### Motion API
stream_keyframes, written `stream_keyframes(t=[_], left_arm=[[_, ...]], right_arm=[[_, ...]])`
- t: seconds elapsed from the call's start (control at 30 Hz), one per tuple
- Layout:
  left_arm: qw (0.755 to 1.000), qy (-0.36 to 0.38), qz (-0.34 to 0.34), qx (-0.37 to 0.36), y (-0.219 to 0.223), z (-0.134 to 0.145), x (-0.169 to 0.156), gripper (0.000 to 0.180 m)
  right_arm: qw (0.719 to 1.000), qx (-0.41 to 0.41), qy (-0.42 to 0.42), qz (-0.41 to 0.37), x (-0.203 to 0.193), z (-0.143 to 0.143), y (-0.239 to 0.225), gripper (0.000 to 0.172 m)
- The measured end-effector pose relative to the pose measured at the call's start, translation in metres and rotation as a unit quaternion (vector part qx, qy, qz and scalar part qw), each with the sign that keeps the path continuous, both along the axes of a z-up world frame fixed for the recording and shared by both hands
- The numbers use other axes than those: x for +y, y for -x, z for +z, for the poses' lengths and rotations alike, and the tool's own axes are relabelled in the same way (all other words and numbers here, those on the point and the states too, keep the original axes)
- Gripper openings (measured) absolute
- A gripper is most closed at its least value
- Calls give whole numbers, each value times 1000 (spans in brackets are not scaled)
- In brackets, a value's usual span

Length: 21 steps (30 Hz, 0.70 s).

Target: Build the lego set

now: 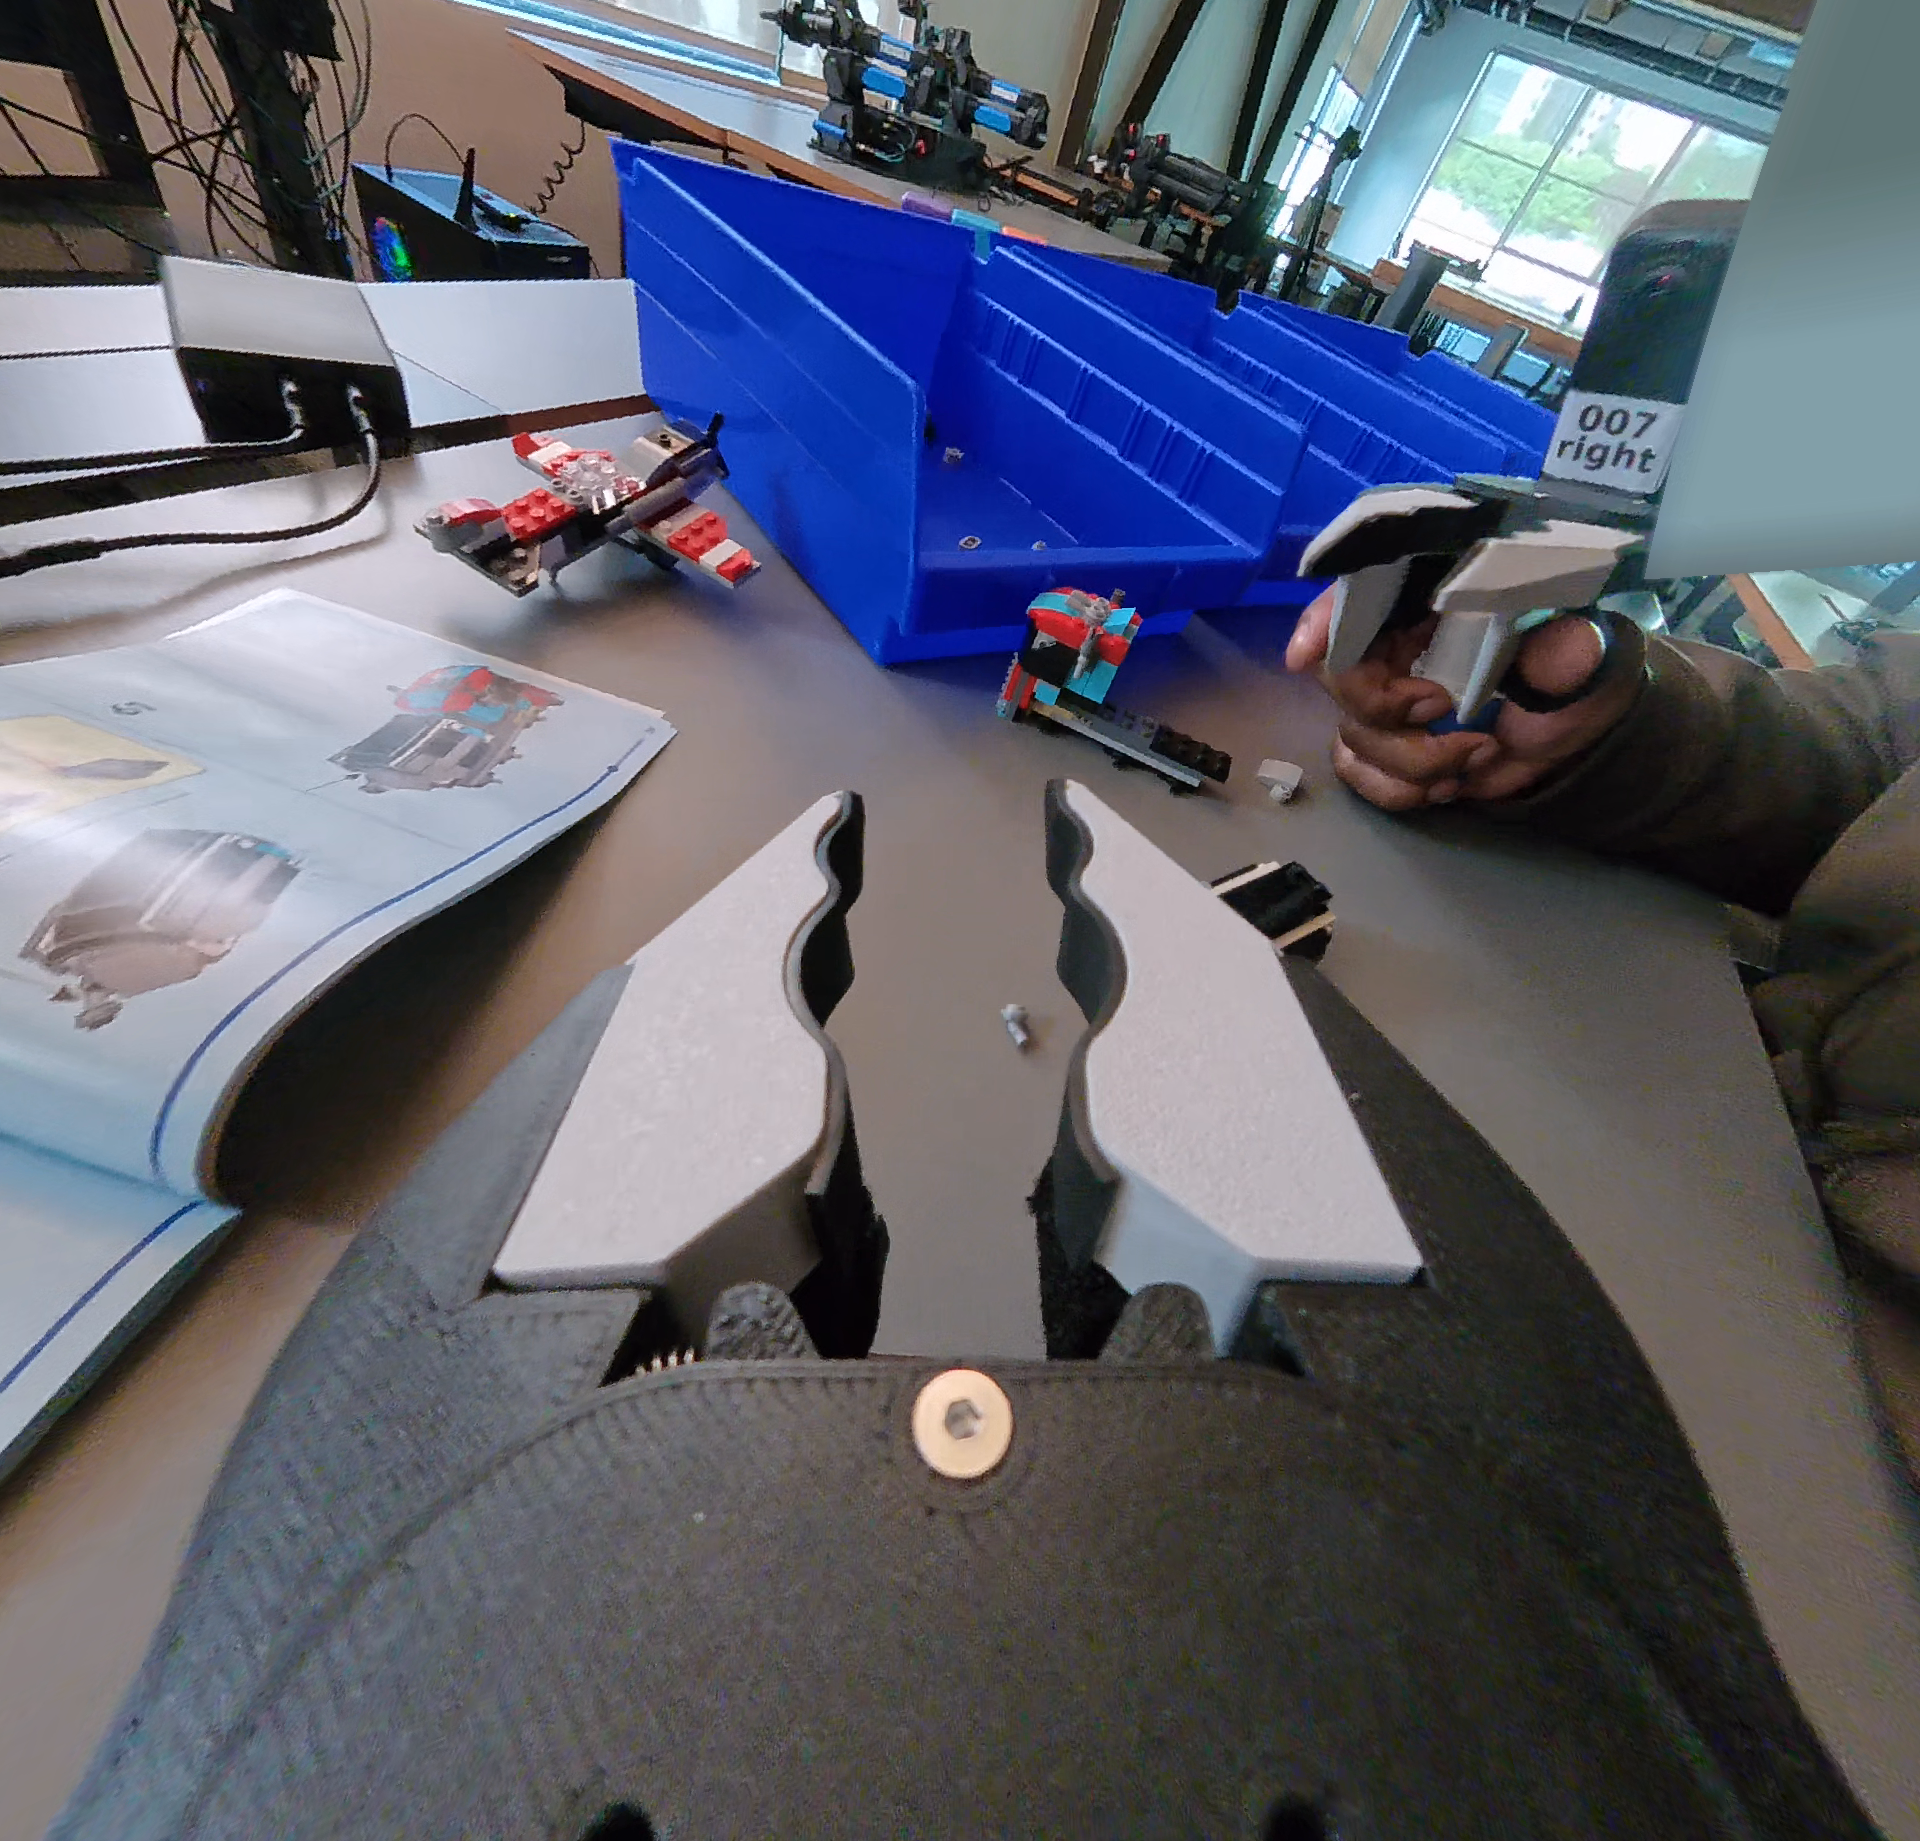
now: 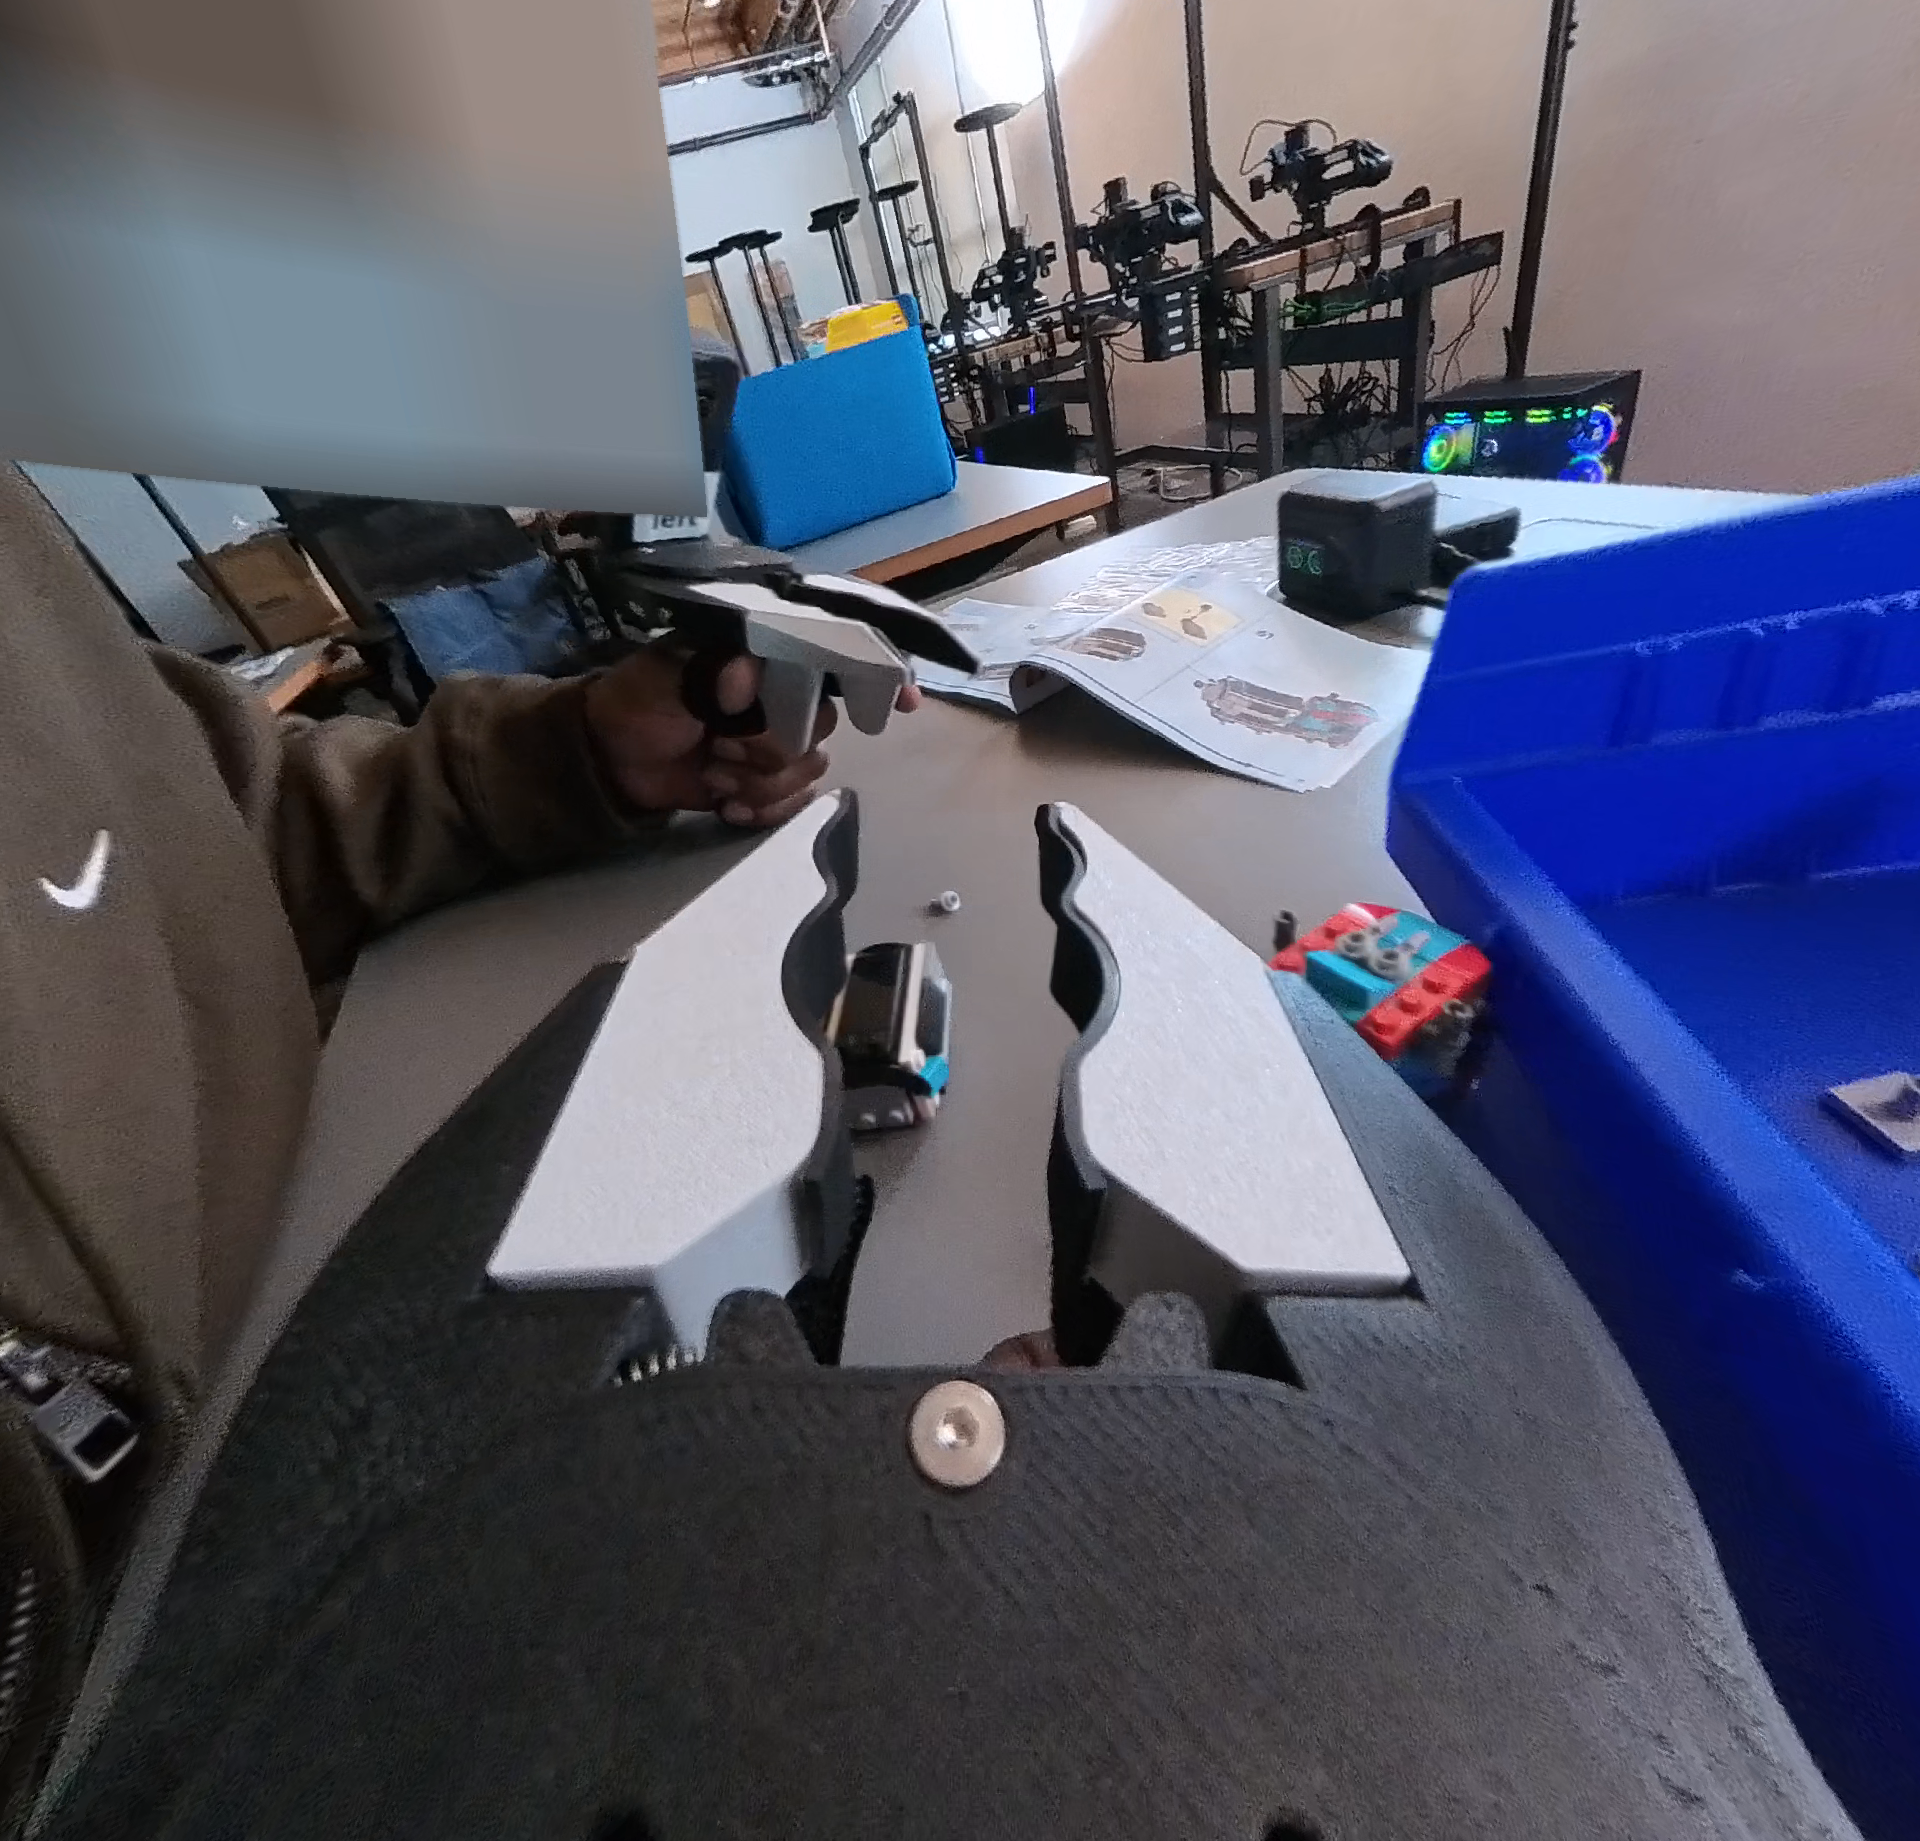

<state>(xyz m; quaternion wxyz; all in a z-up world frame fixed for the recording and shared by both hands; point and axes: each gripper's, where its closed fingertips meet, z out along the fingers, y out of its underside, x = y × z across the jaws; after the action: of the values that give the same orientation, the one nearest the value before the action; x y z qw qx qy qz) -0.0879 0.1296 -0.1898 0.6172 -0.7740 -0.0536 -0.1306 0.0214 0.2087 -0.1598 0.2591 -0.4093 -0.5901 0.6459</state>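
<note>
A grey counter [image 1: 831, 711] is seen under both grippers. A row of blue bins [image 1: 790, 357] stands on its far side. An open instruction booklet [image 1: 312, 752] lies at the left. A red, white and grey brick plane [image 1: 592, 513] is parked between the booklet and the nearest bin. A red and teal brick model [image 1: 1075, 648] on a dark plate is set just before that bin's corner.

The left gripper [image 1: 951, 804] is held low over the counter, its fingers spread with nothing between the pads. The right gripper [image 2: 945, 815] is likewise spread and grips nothing. It is raised in the hand beside the bins, to the right of the red and teal model.

A small black, white and teal brick piece [image 2: 894, 1022] is framed between the right gripper's fingers. It appears close against the left one and well clear of the right one, its long axis running roughly along the fingers. In the left wrist view it lies on the counter just beside the left gripper's right finger, so it is near both grippers.

A small light grey brick [image 1: 1280, 778] rests past the dark plate's end. A tiny grey pin [image 1: 1018, 1024] lies on the counter between the left gripper's fingers.
</note>
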Motion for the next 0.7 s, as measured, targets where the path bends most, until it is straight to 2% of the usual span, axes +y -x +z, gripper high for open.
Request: stream_keyframes(t=[0.3, 0.7], left_arm=[[998, 63, -25, 19, -17, -19, 12, 35], [999, 35, -10, -2, -14, -11, -3, 34]], right_arm=[[1000, 8, -22, -3, -21, 5, 0, 38], [1000, -6, -22, -4, -22, -5, 1, 37]])
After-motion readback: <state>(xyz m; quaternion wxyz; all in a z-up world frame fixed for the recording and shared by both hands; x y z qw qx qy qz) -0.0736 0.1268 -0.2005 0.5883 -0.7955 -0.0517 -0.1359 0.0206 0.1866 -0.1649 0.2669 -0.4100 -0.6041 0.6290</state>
